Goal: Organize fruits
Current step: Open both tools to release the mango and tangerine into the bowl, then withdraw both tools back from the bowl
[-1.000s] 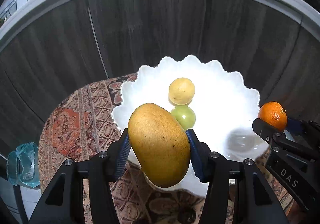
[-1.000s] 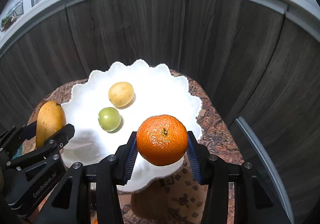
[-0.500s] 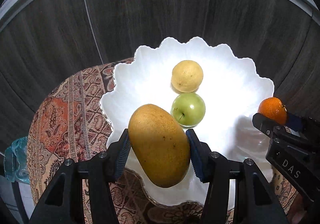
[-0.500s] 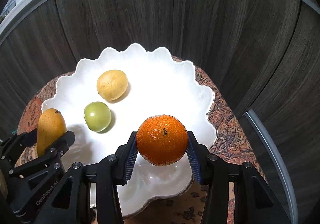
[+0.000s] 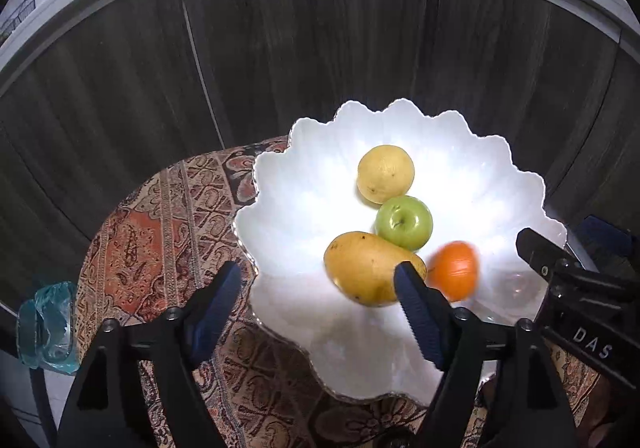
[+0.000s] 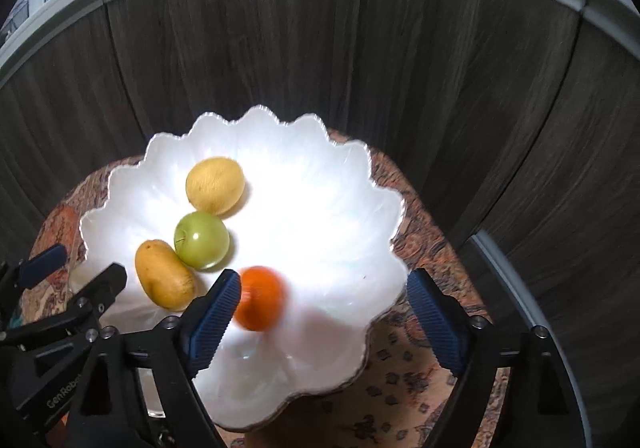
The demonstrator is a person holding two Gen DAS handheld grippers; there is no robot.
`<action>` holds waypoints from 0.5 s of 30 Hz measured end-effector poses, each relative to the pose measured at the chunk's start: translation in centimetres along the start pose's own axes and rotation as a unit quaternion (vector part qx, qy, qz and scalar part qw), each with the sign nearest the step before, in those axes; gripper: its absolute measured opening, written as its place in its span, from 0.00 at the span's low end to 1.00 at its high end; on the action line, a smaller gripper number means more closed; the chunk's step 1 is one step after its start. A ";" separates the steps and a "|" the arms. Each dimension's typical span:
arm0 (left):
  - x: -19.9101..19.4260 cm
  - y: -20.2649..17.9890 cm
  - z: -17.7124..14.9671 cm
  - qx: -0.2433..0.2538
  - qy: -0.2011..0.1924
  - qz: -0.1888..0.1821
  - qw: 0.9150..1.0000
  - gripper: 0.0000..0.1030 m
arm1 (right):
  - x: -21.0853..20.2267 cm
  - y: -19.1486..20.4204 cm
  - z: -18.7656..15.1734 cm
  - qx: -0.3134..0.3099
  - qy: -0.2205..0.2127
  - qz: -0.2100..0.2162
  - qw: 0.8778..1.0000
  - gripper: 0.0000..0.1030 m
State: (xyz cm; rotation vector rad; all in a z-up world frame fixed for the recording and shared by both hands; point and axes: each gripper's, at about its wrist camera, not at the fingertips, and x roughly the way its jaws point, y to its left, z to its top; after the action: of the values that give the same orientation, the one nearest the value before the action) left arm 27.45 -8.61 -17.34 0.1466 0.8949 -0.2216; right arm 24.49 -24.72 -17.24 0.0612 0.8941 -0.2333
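A white scalloped bowl stands on a patterned cloth. In it lie a yellow lemon, a green apple, a yellow mango and an orange, which is motion-blurred. My left gripper is open and empty above the bowl's near left rim. My right gripper is open and empty above the bowl's near side; it also shows in the left wrist view.
The patterned cloth covers a small round table. Dark wood cabinet fronts stand close behind, with a pale countertop above. A clear bluish plastic object sits at the table's left edge.
Both grippers have opened. The mango has dropped from the left one and the orange from the right one into the bowl; the orange is still moving.
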 end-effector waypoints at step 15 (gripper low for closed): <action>-5.8 0.2 -0.4 0.008 -0.036 0.012 0.999 0.95 | -4.9 -0.7 -0.4 0.018 -0.029 0.007 0.999 0.87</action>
State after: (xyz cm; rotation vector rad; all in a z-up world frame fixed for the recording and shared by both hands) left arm 23.72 -7.55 -13.01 0.1633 0.8203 -0.2106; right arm 21.08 -24.49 -13.63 0.0928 0.8310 -0.2364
